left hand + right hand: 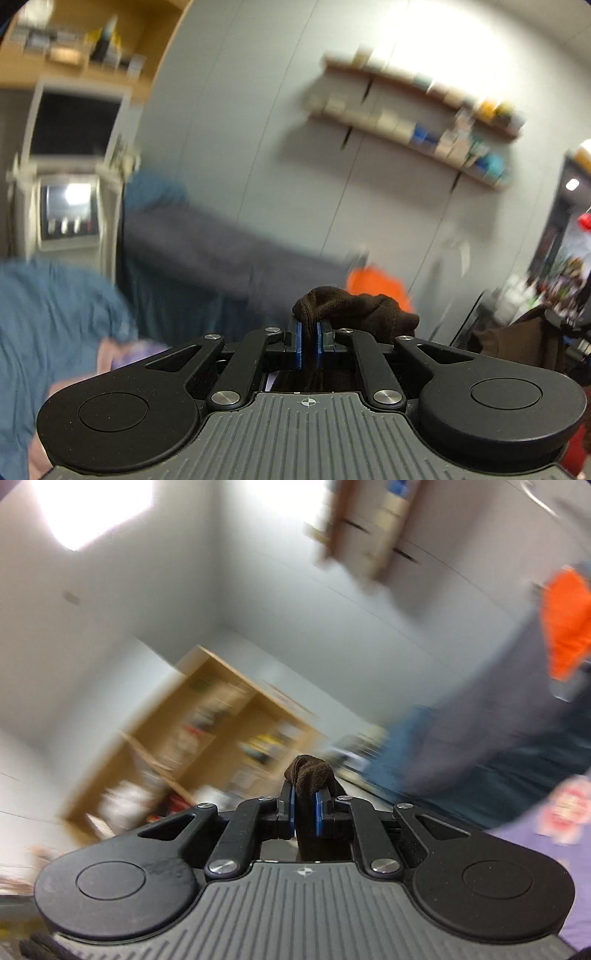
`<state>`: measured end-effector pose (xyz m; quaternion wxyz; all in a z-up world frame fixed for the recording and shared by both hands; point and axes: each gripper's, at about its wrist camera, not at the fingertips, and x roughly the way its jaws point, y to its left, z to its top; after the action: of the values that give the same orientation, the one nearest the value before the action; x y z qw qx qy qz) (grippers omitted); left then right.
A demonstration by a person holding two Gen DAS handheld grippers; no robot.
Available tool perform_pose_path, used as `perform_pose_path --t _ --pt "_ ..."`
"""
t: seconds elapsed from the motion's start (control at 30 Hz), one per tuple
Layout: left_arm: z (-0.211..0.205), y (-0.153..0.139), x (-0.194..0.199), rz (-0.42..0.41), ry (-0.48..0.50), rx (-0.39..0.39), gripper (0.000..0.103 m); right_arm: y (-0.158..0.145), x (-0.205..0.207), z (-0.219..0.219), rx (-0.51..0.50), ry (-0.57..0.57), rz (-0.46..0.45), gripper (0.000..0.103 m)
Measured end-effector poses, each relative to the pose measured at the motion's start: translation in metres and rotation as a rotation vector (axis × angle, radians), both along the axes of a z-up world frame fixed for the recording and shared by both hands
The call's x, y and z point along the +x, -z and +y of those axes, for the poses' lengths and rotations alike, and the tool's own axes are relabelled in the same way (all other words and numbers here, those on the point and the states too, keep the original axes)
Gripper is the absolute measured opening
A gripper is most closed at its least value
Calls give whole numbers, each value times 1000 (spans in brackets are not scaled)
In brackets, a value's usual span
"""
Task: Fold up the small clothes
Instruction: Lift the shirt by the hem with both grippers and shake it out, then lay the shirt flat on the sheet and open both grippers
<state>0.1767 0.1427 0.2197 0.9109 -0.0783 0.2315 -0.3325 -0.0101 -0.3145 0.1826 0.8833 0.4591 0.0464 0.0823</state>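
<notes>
While both cameras tilt upward toward walls and shelving, each gripper holds part of a dark brown knit garment. The left gripper (308, 334) has its blue pads (298, 345) closed on a bunched fold of the garment (354, 308), which rises above the fingertips and spreads rightward. The right gripper (303, 808) is likewise clamped on the garment (308, 775), a rounded wad protruding above its pads (318, 818). Whether one piece spans both cannot be told. Background is motion-blurred: blue cloth (48, 317) at left, an orange item (376, 282) behind the garment, wall shelves (417, 118) above.
</notes>
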Motion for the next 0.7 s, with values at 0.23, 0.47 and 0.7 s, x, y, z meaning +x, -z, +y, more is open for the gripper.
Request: perform_pose_path --t 0.23,0.47,0.7 --pt "-71 187 144 340 -113 327 53 128 155 -7 -80 201 497 73" --pt "-16 288 154 504 -211 394 103 217 110 42 -106 136 710 74" --pt "81 281 130 553 -353 374 103 244 31 52 -23 67 798 76"
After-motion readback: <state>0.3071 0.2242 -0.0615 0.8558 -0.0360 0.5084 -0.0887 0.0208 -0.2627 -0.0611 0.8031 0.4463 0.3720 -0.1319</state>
